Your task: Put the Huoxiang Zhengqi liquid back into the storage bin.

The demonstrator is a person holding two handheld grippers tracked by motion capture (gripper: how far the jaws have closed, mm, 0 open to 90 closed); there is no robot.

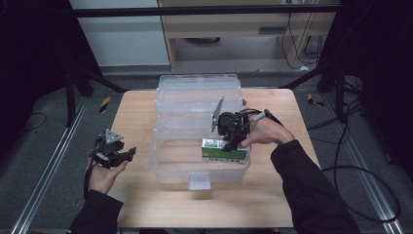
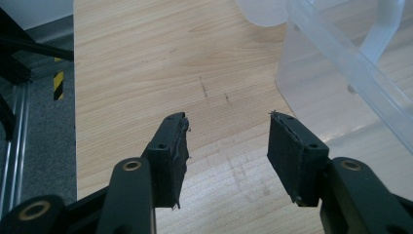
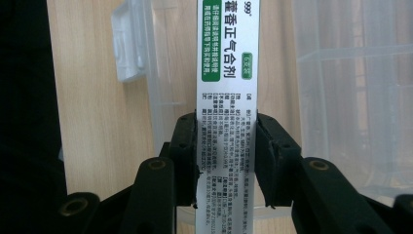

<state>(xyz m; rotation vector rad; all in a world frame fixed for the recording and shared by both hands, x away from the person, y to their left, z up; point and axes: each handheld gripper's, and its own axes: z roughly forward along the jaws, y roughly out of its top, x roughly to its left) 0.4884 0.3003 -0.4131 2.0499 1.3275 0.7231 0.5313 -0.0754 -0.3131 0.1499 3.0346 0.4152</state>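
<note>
A white and green medicine box (image 1: 225, 150) stands inside the near right part of a clear plastic bin (image 1: 168, 163) on the wooden table. My right gripper (image 1: 229, 144) reaches into the bin from the right and is shut on the box. In the right gripper view both pads (image 3: 187, 146) press the narrow white side of the box (image 3: 226, 87), which carries green and black print. My left gripper (image 1: 127, 154) rests in an upturned hand at the table's left, jaws open and pointing toward the bin. In the left gripper view the open gripper (image 2: 228, 146) has bare wood between its jaws.
The bin's open clear lid (image 1: 199, 90) lies behind it, and a clear latch (image 1: 199, 180) sticks out at its front. The bin wall (image 2: 341, 63) is close on the right in the left gripper view. Metal rails (image 1: 44, 175) and cables (image 1: 360, 170) flank the table (image 1: 146, 200).
</note>
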